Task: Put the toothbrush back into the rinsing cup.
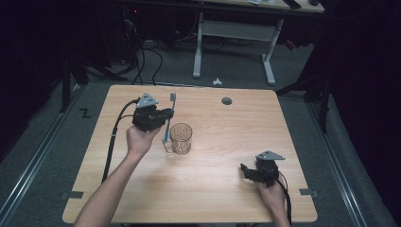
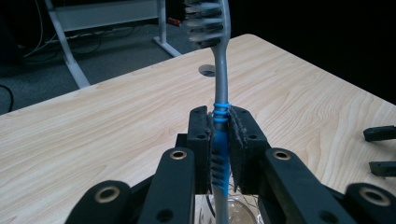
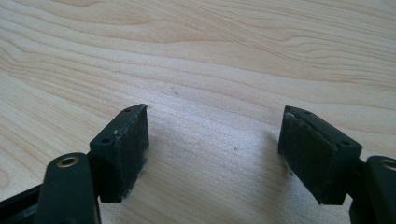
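Toothbrush [image 2: 221,93] handling is the work in hand: the left gripper [image 2: 220,144] has its jaws clamped on the blue ribbed part of the handle, so the grey neck and bristle head rise beyond the jaw tips while the lower end of the handle hangs below them. In the high view that same left gripper [image 1: 166,113] holds the toothbrush [image 1: 169,118] nearly upright, with the glass [image 1: 181,138] standing just beside and under the jaws, apparently apart from the handle's lower end. In the left gripper view the rim of the glass [image 2: 233,210] shows directly beneath the pads. My guess is that the brush is about to go into the glass or has just come out of it. The pads bite only a narrow strip of a slick, rounded handle, so the brush could pivot between them and tip; a sideways move could knock the handle against the rim and topple the light glass. Farther right, the right gripper [image 1: 248,171] rests low over the table [image 1: 208,189], well apart from the glass, its jaws spread wide with nothing between the pads [image 3: 122,149].
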`<state>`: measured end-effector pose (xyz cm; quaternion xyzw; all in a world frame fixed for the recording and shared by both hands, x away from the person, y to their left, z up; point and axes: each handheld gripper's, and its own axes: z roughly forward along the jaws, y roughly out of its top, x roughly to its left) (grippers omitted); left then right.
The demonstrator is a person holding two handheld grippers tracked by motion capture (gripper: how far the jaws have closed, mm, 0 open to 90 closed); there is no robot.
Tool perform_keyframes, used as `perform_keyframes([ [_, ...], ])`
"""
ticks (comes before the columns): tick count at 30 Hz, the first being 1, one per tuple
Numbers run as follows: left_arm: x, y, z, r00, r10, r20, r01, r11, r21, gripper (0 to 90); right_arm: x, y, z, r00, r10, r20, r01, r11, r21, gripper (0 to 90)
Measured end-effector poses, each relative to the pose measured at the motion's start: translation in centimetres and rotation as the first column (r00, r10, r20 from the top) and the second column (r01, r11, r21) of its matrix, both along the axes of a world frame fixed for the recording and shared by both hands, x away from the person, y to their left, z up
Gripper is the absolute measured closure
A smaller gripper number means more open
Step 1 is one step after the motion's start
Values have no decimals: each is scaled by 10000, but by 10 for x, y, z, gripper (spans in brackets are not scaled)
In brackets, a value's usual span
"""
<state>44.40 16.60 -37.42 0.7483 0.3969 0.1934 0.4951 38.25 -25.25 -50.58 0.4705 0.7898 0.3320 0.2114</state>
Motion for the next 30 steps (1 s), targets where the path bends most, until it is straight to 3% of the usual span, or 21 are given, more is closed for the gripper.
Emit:
perform_keyframes([
  [13, -7, 1, 0, 9999, -102, 114, 98, 9994, 320, 793, 0, 0, 0, 10000, -1, -2, 1, 10000, 3, 247],
  [25, -11, 5, -1, 9999, -82, -57, 85, 9992, 401, 792, 0, 0, 0, 10000, -1, -2, 1, 10000, 0, 247],
  [30, -14, 5, -2, 9999, -131, -44, 134, 9979, 626, 792, 0, 0, 0, 10000, 1, -3, -1, 10000, 2, 247],
])
